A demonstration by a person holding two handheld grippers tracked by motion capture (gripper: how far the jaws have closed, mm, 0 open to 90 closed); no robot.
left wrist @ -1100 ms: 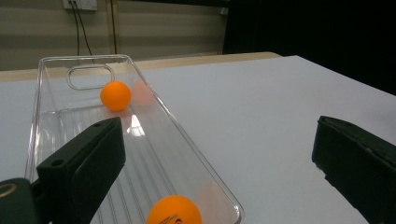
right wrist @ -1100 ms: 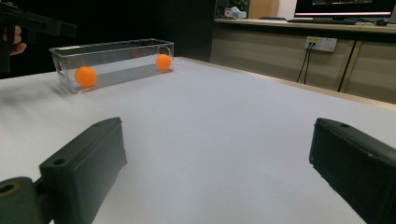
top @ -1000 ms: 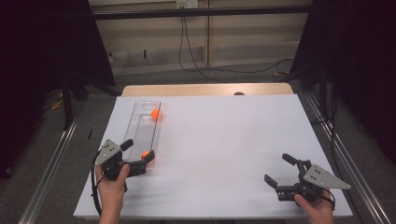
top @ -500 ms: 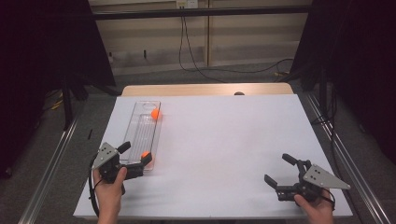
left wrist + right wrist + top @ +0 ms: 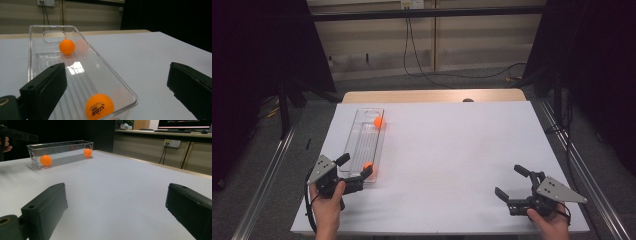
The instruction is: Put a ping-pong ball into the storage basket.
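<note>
White covers the desk [image 5: 452, 165], a broad sheet with a strip of bare wood at its far edge. On its left side a long clear plastic tray [image 5: 365, 142] lies lengthwise, running from near to far, with a cut-out handle in its far end wall and a ribbed floor. Two orange table-tennis balls sit inside it, well apart: the far ball [image 5: 378, 122] lies close to the far end against the right wall, and the near ball [image 5: 368, 167] rests at the near end by the right corner. In the left gripper view the near ball [image 5: 99, 107] carries dark printed lettering with small stars under it, too small to read for certain; the far ball [image 5: 67, 46] shows no marking.

At the near left corner the person's left hand [image 5: 328, 205] holds the left tongs [image 5: 357, 167] level and pointing right, toward the tray's near end. Their jaws stand apart, one on either side of that end, with the near ball between them and untouched. At the near right, well away from the tray, the right hand [image 5: 551, 222] holds the right tongs [image 5: 510, 182] low over the bare sheet, pointing left, jaws wide apart and gripping nothing.
</note>
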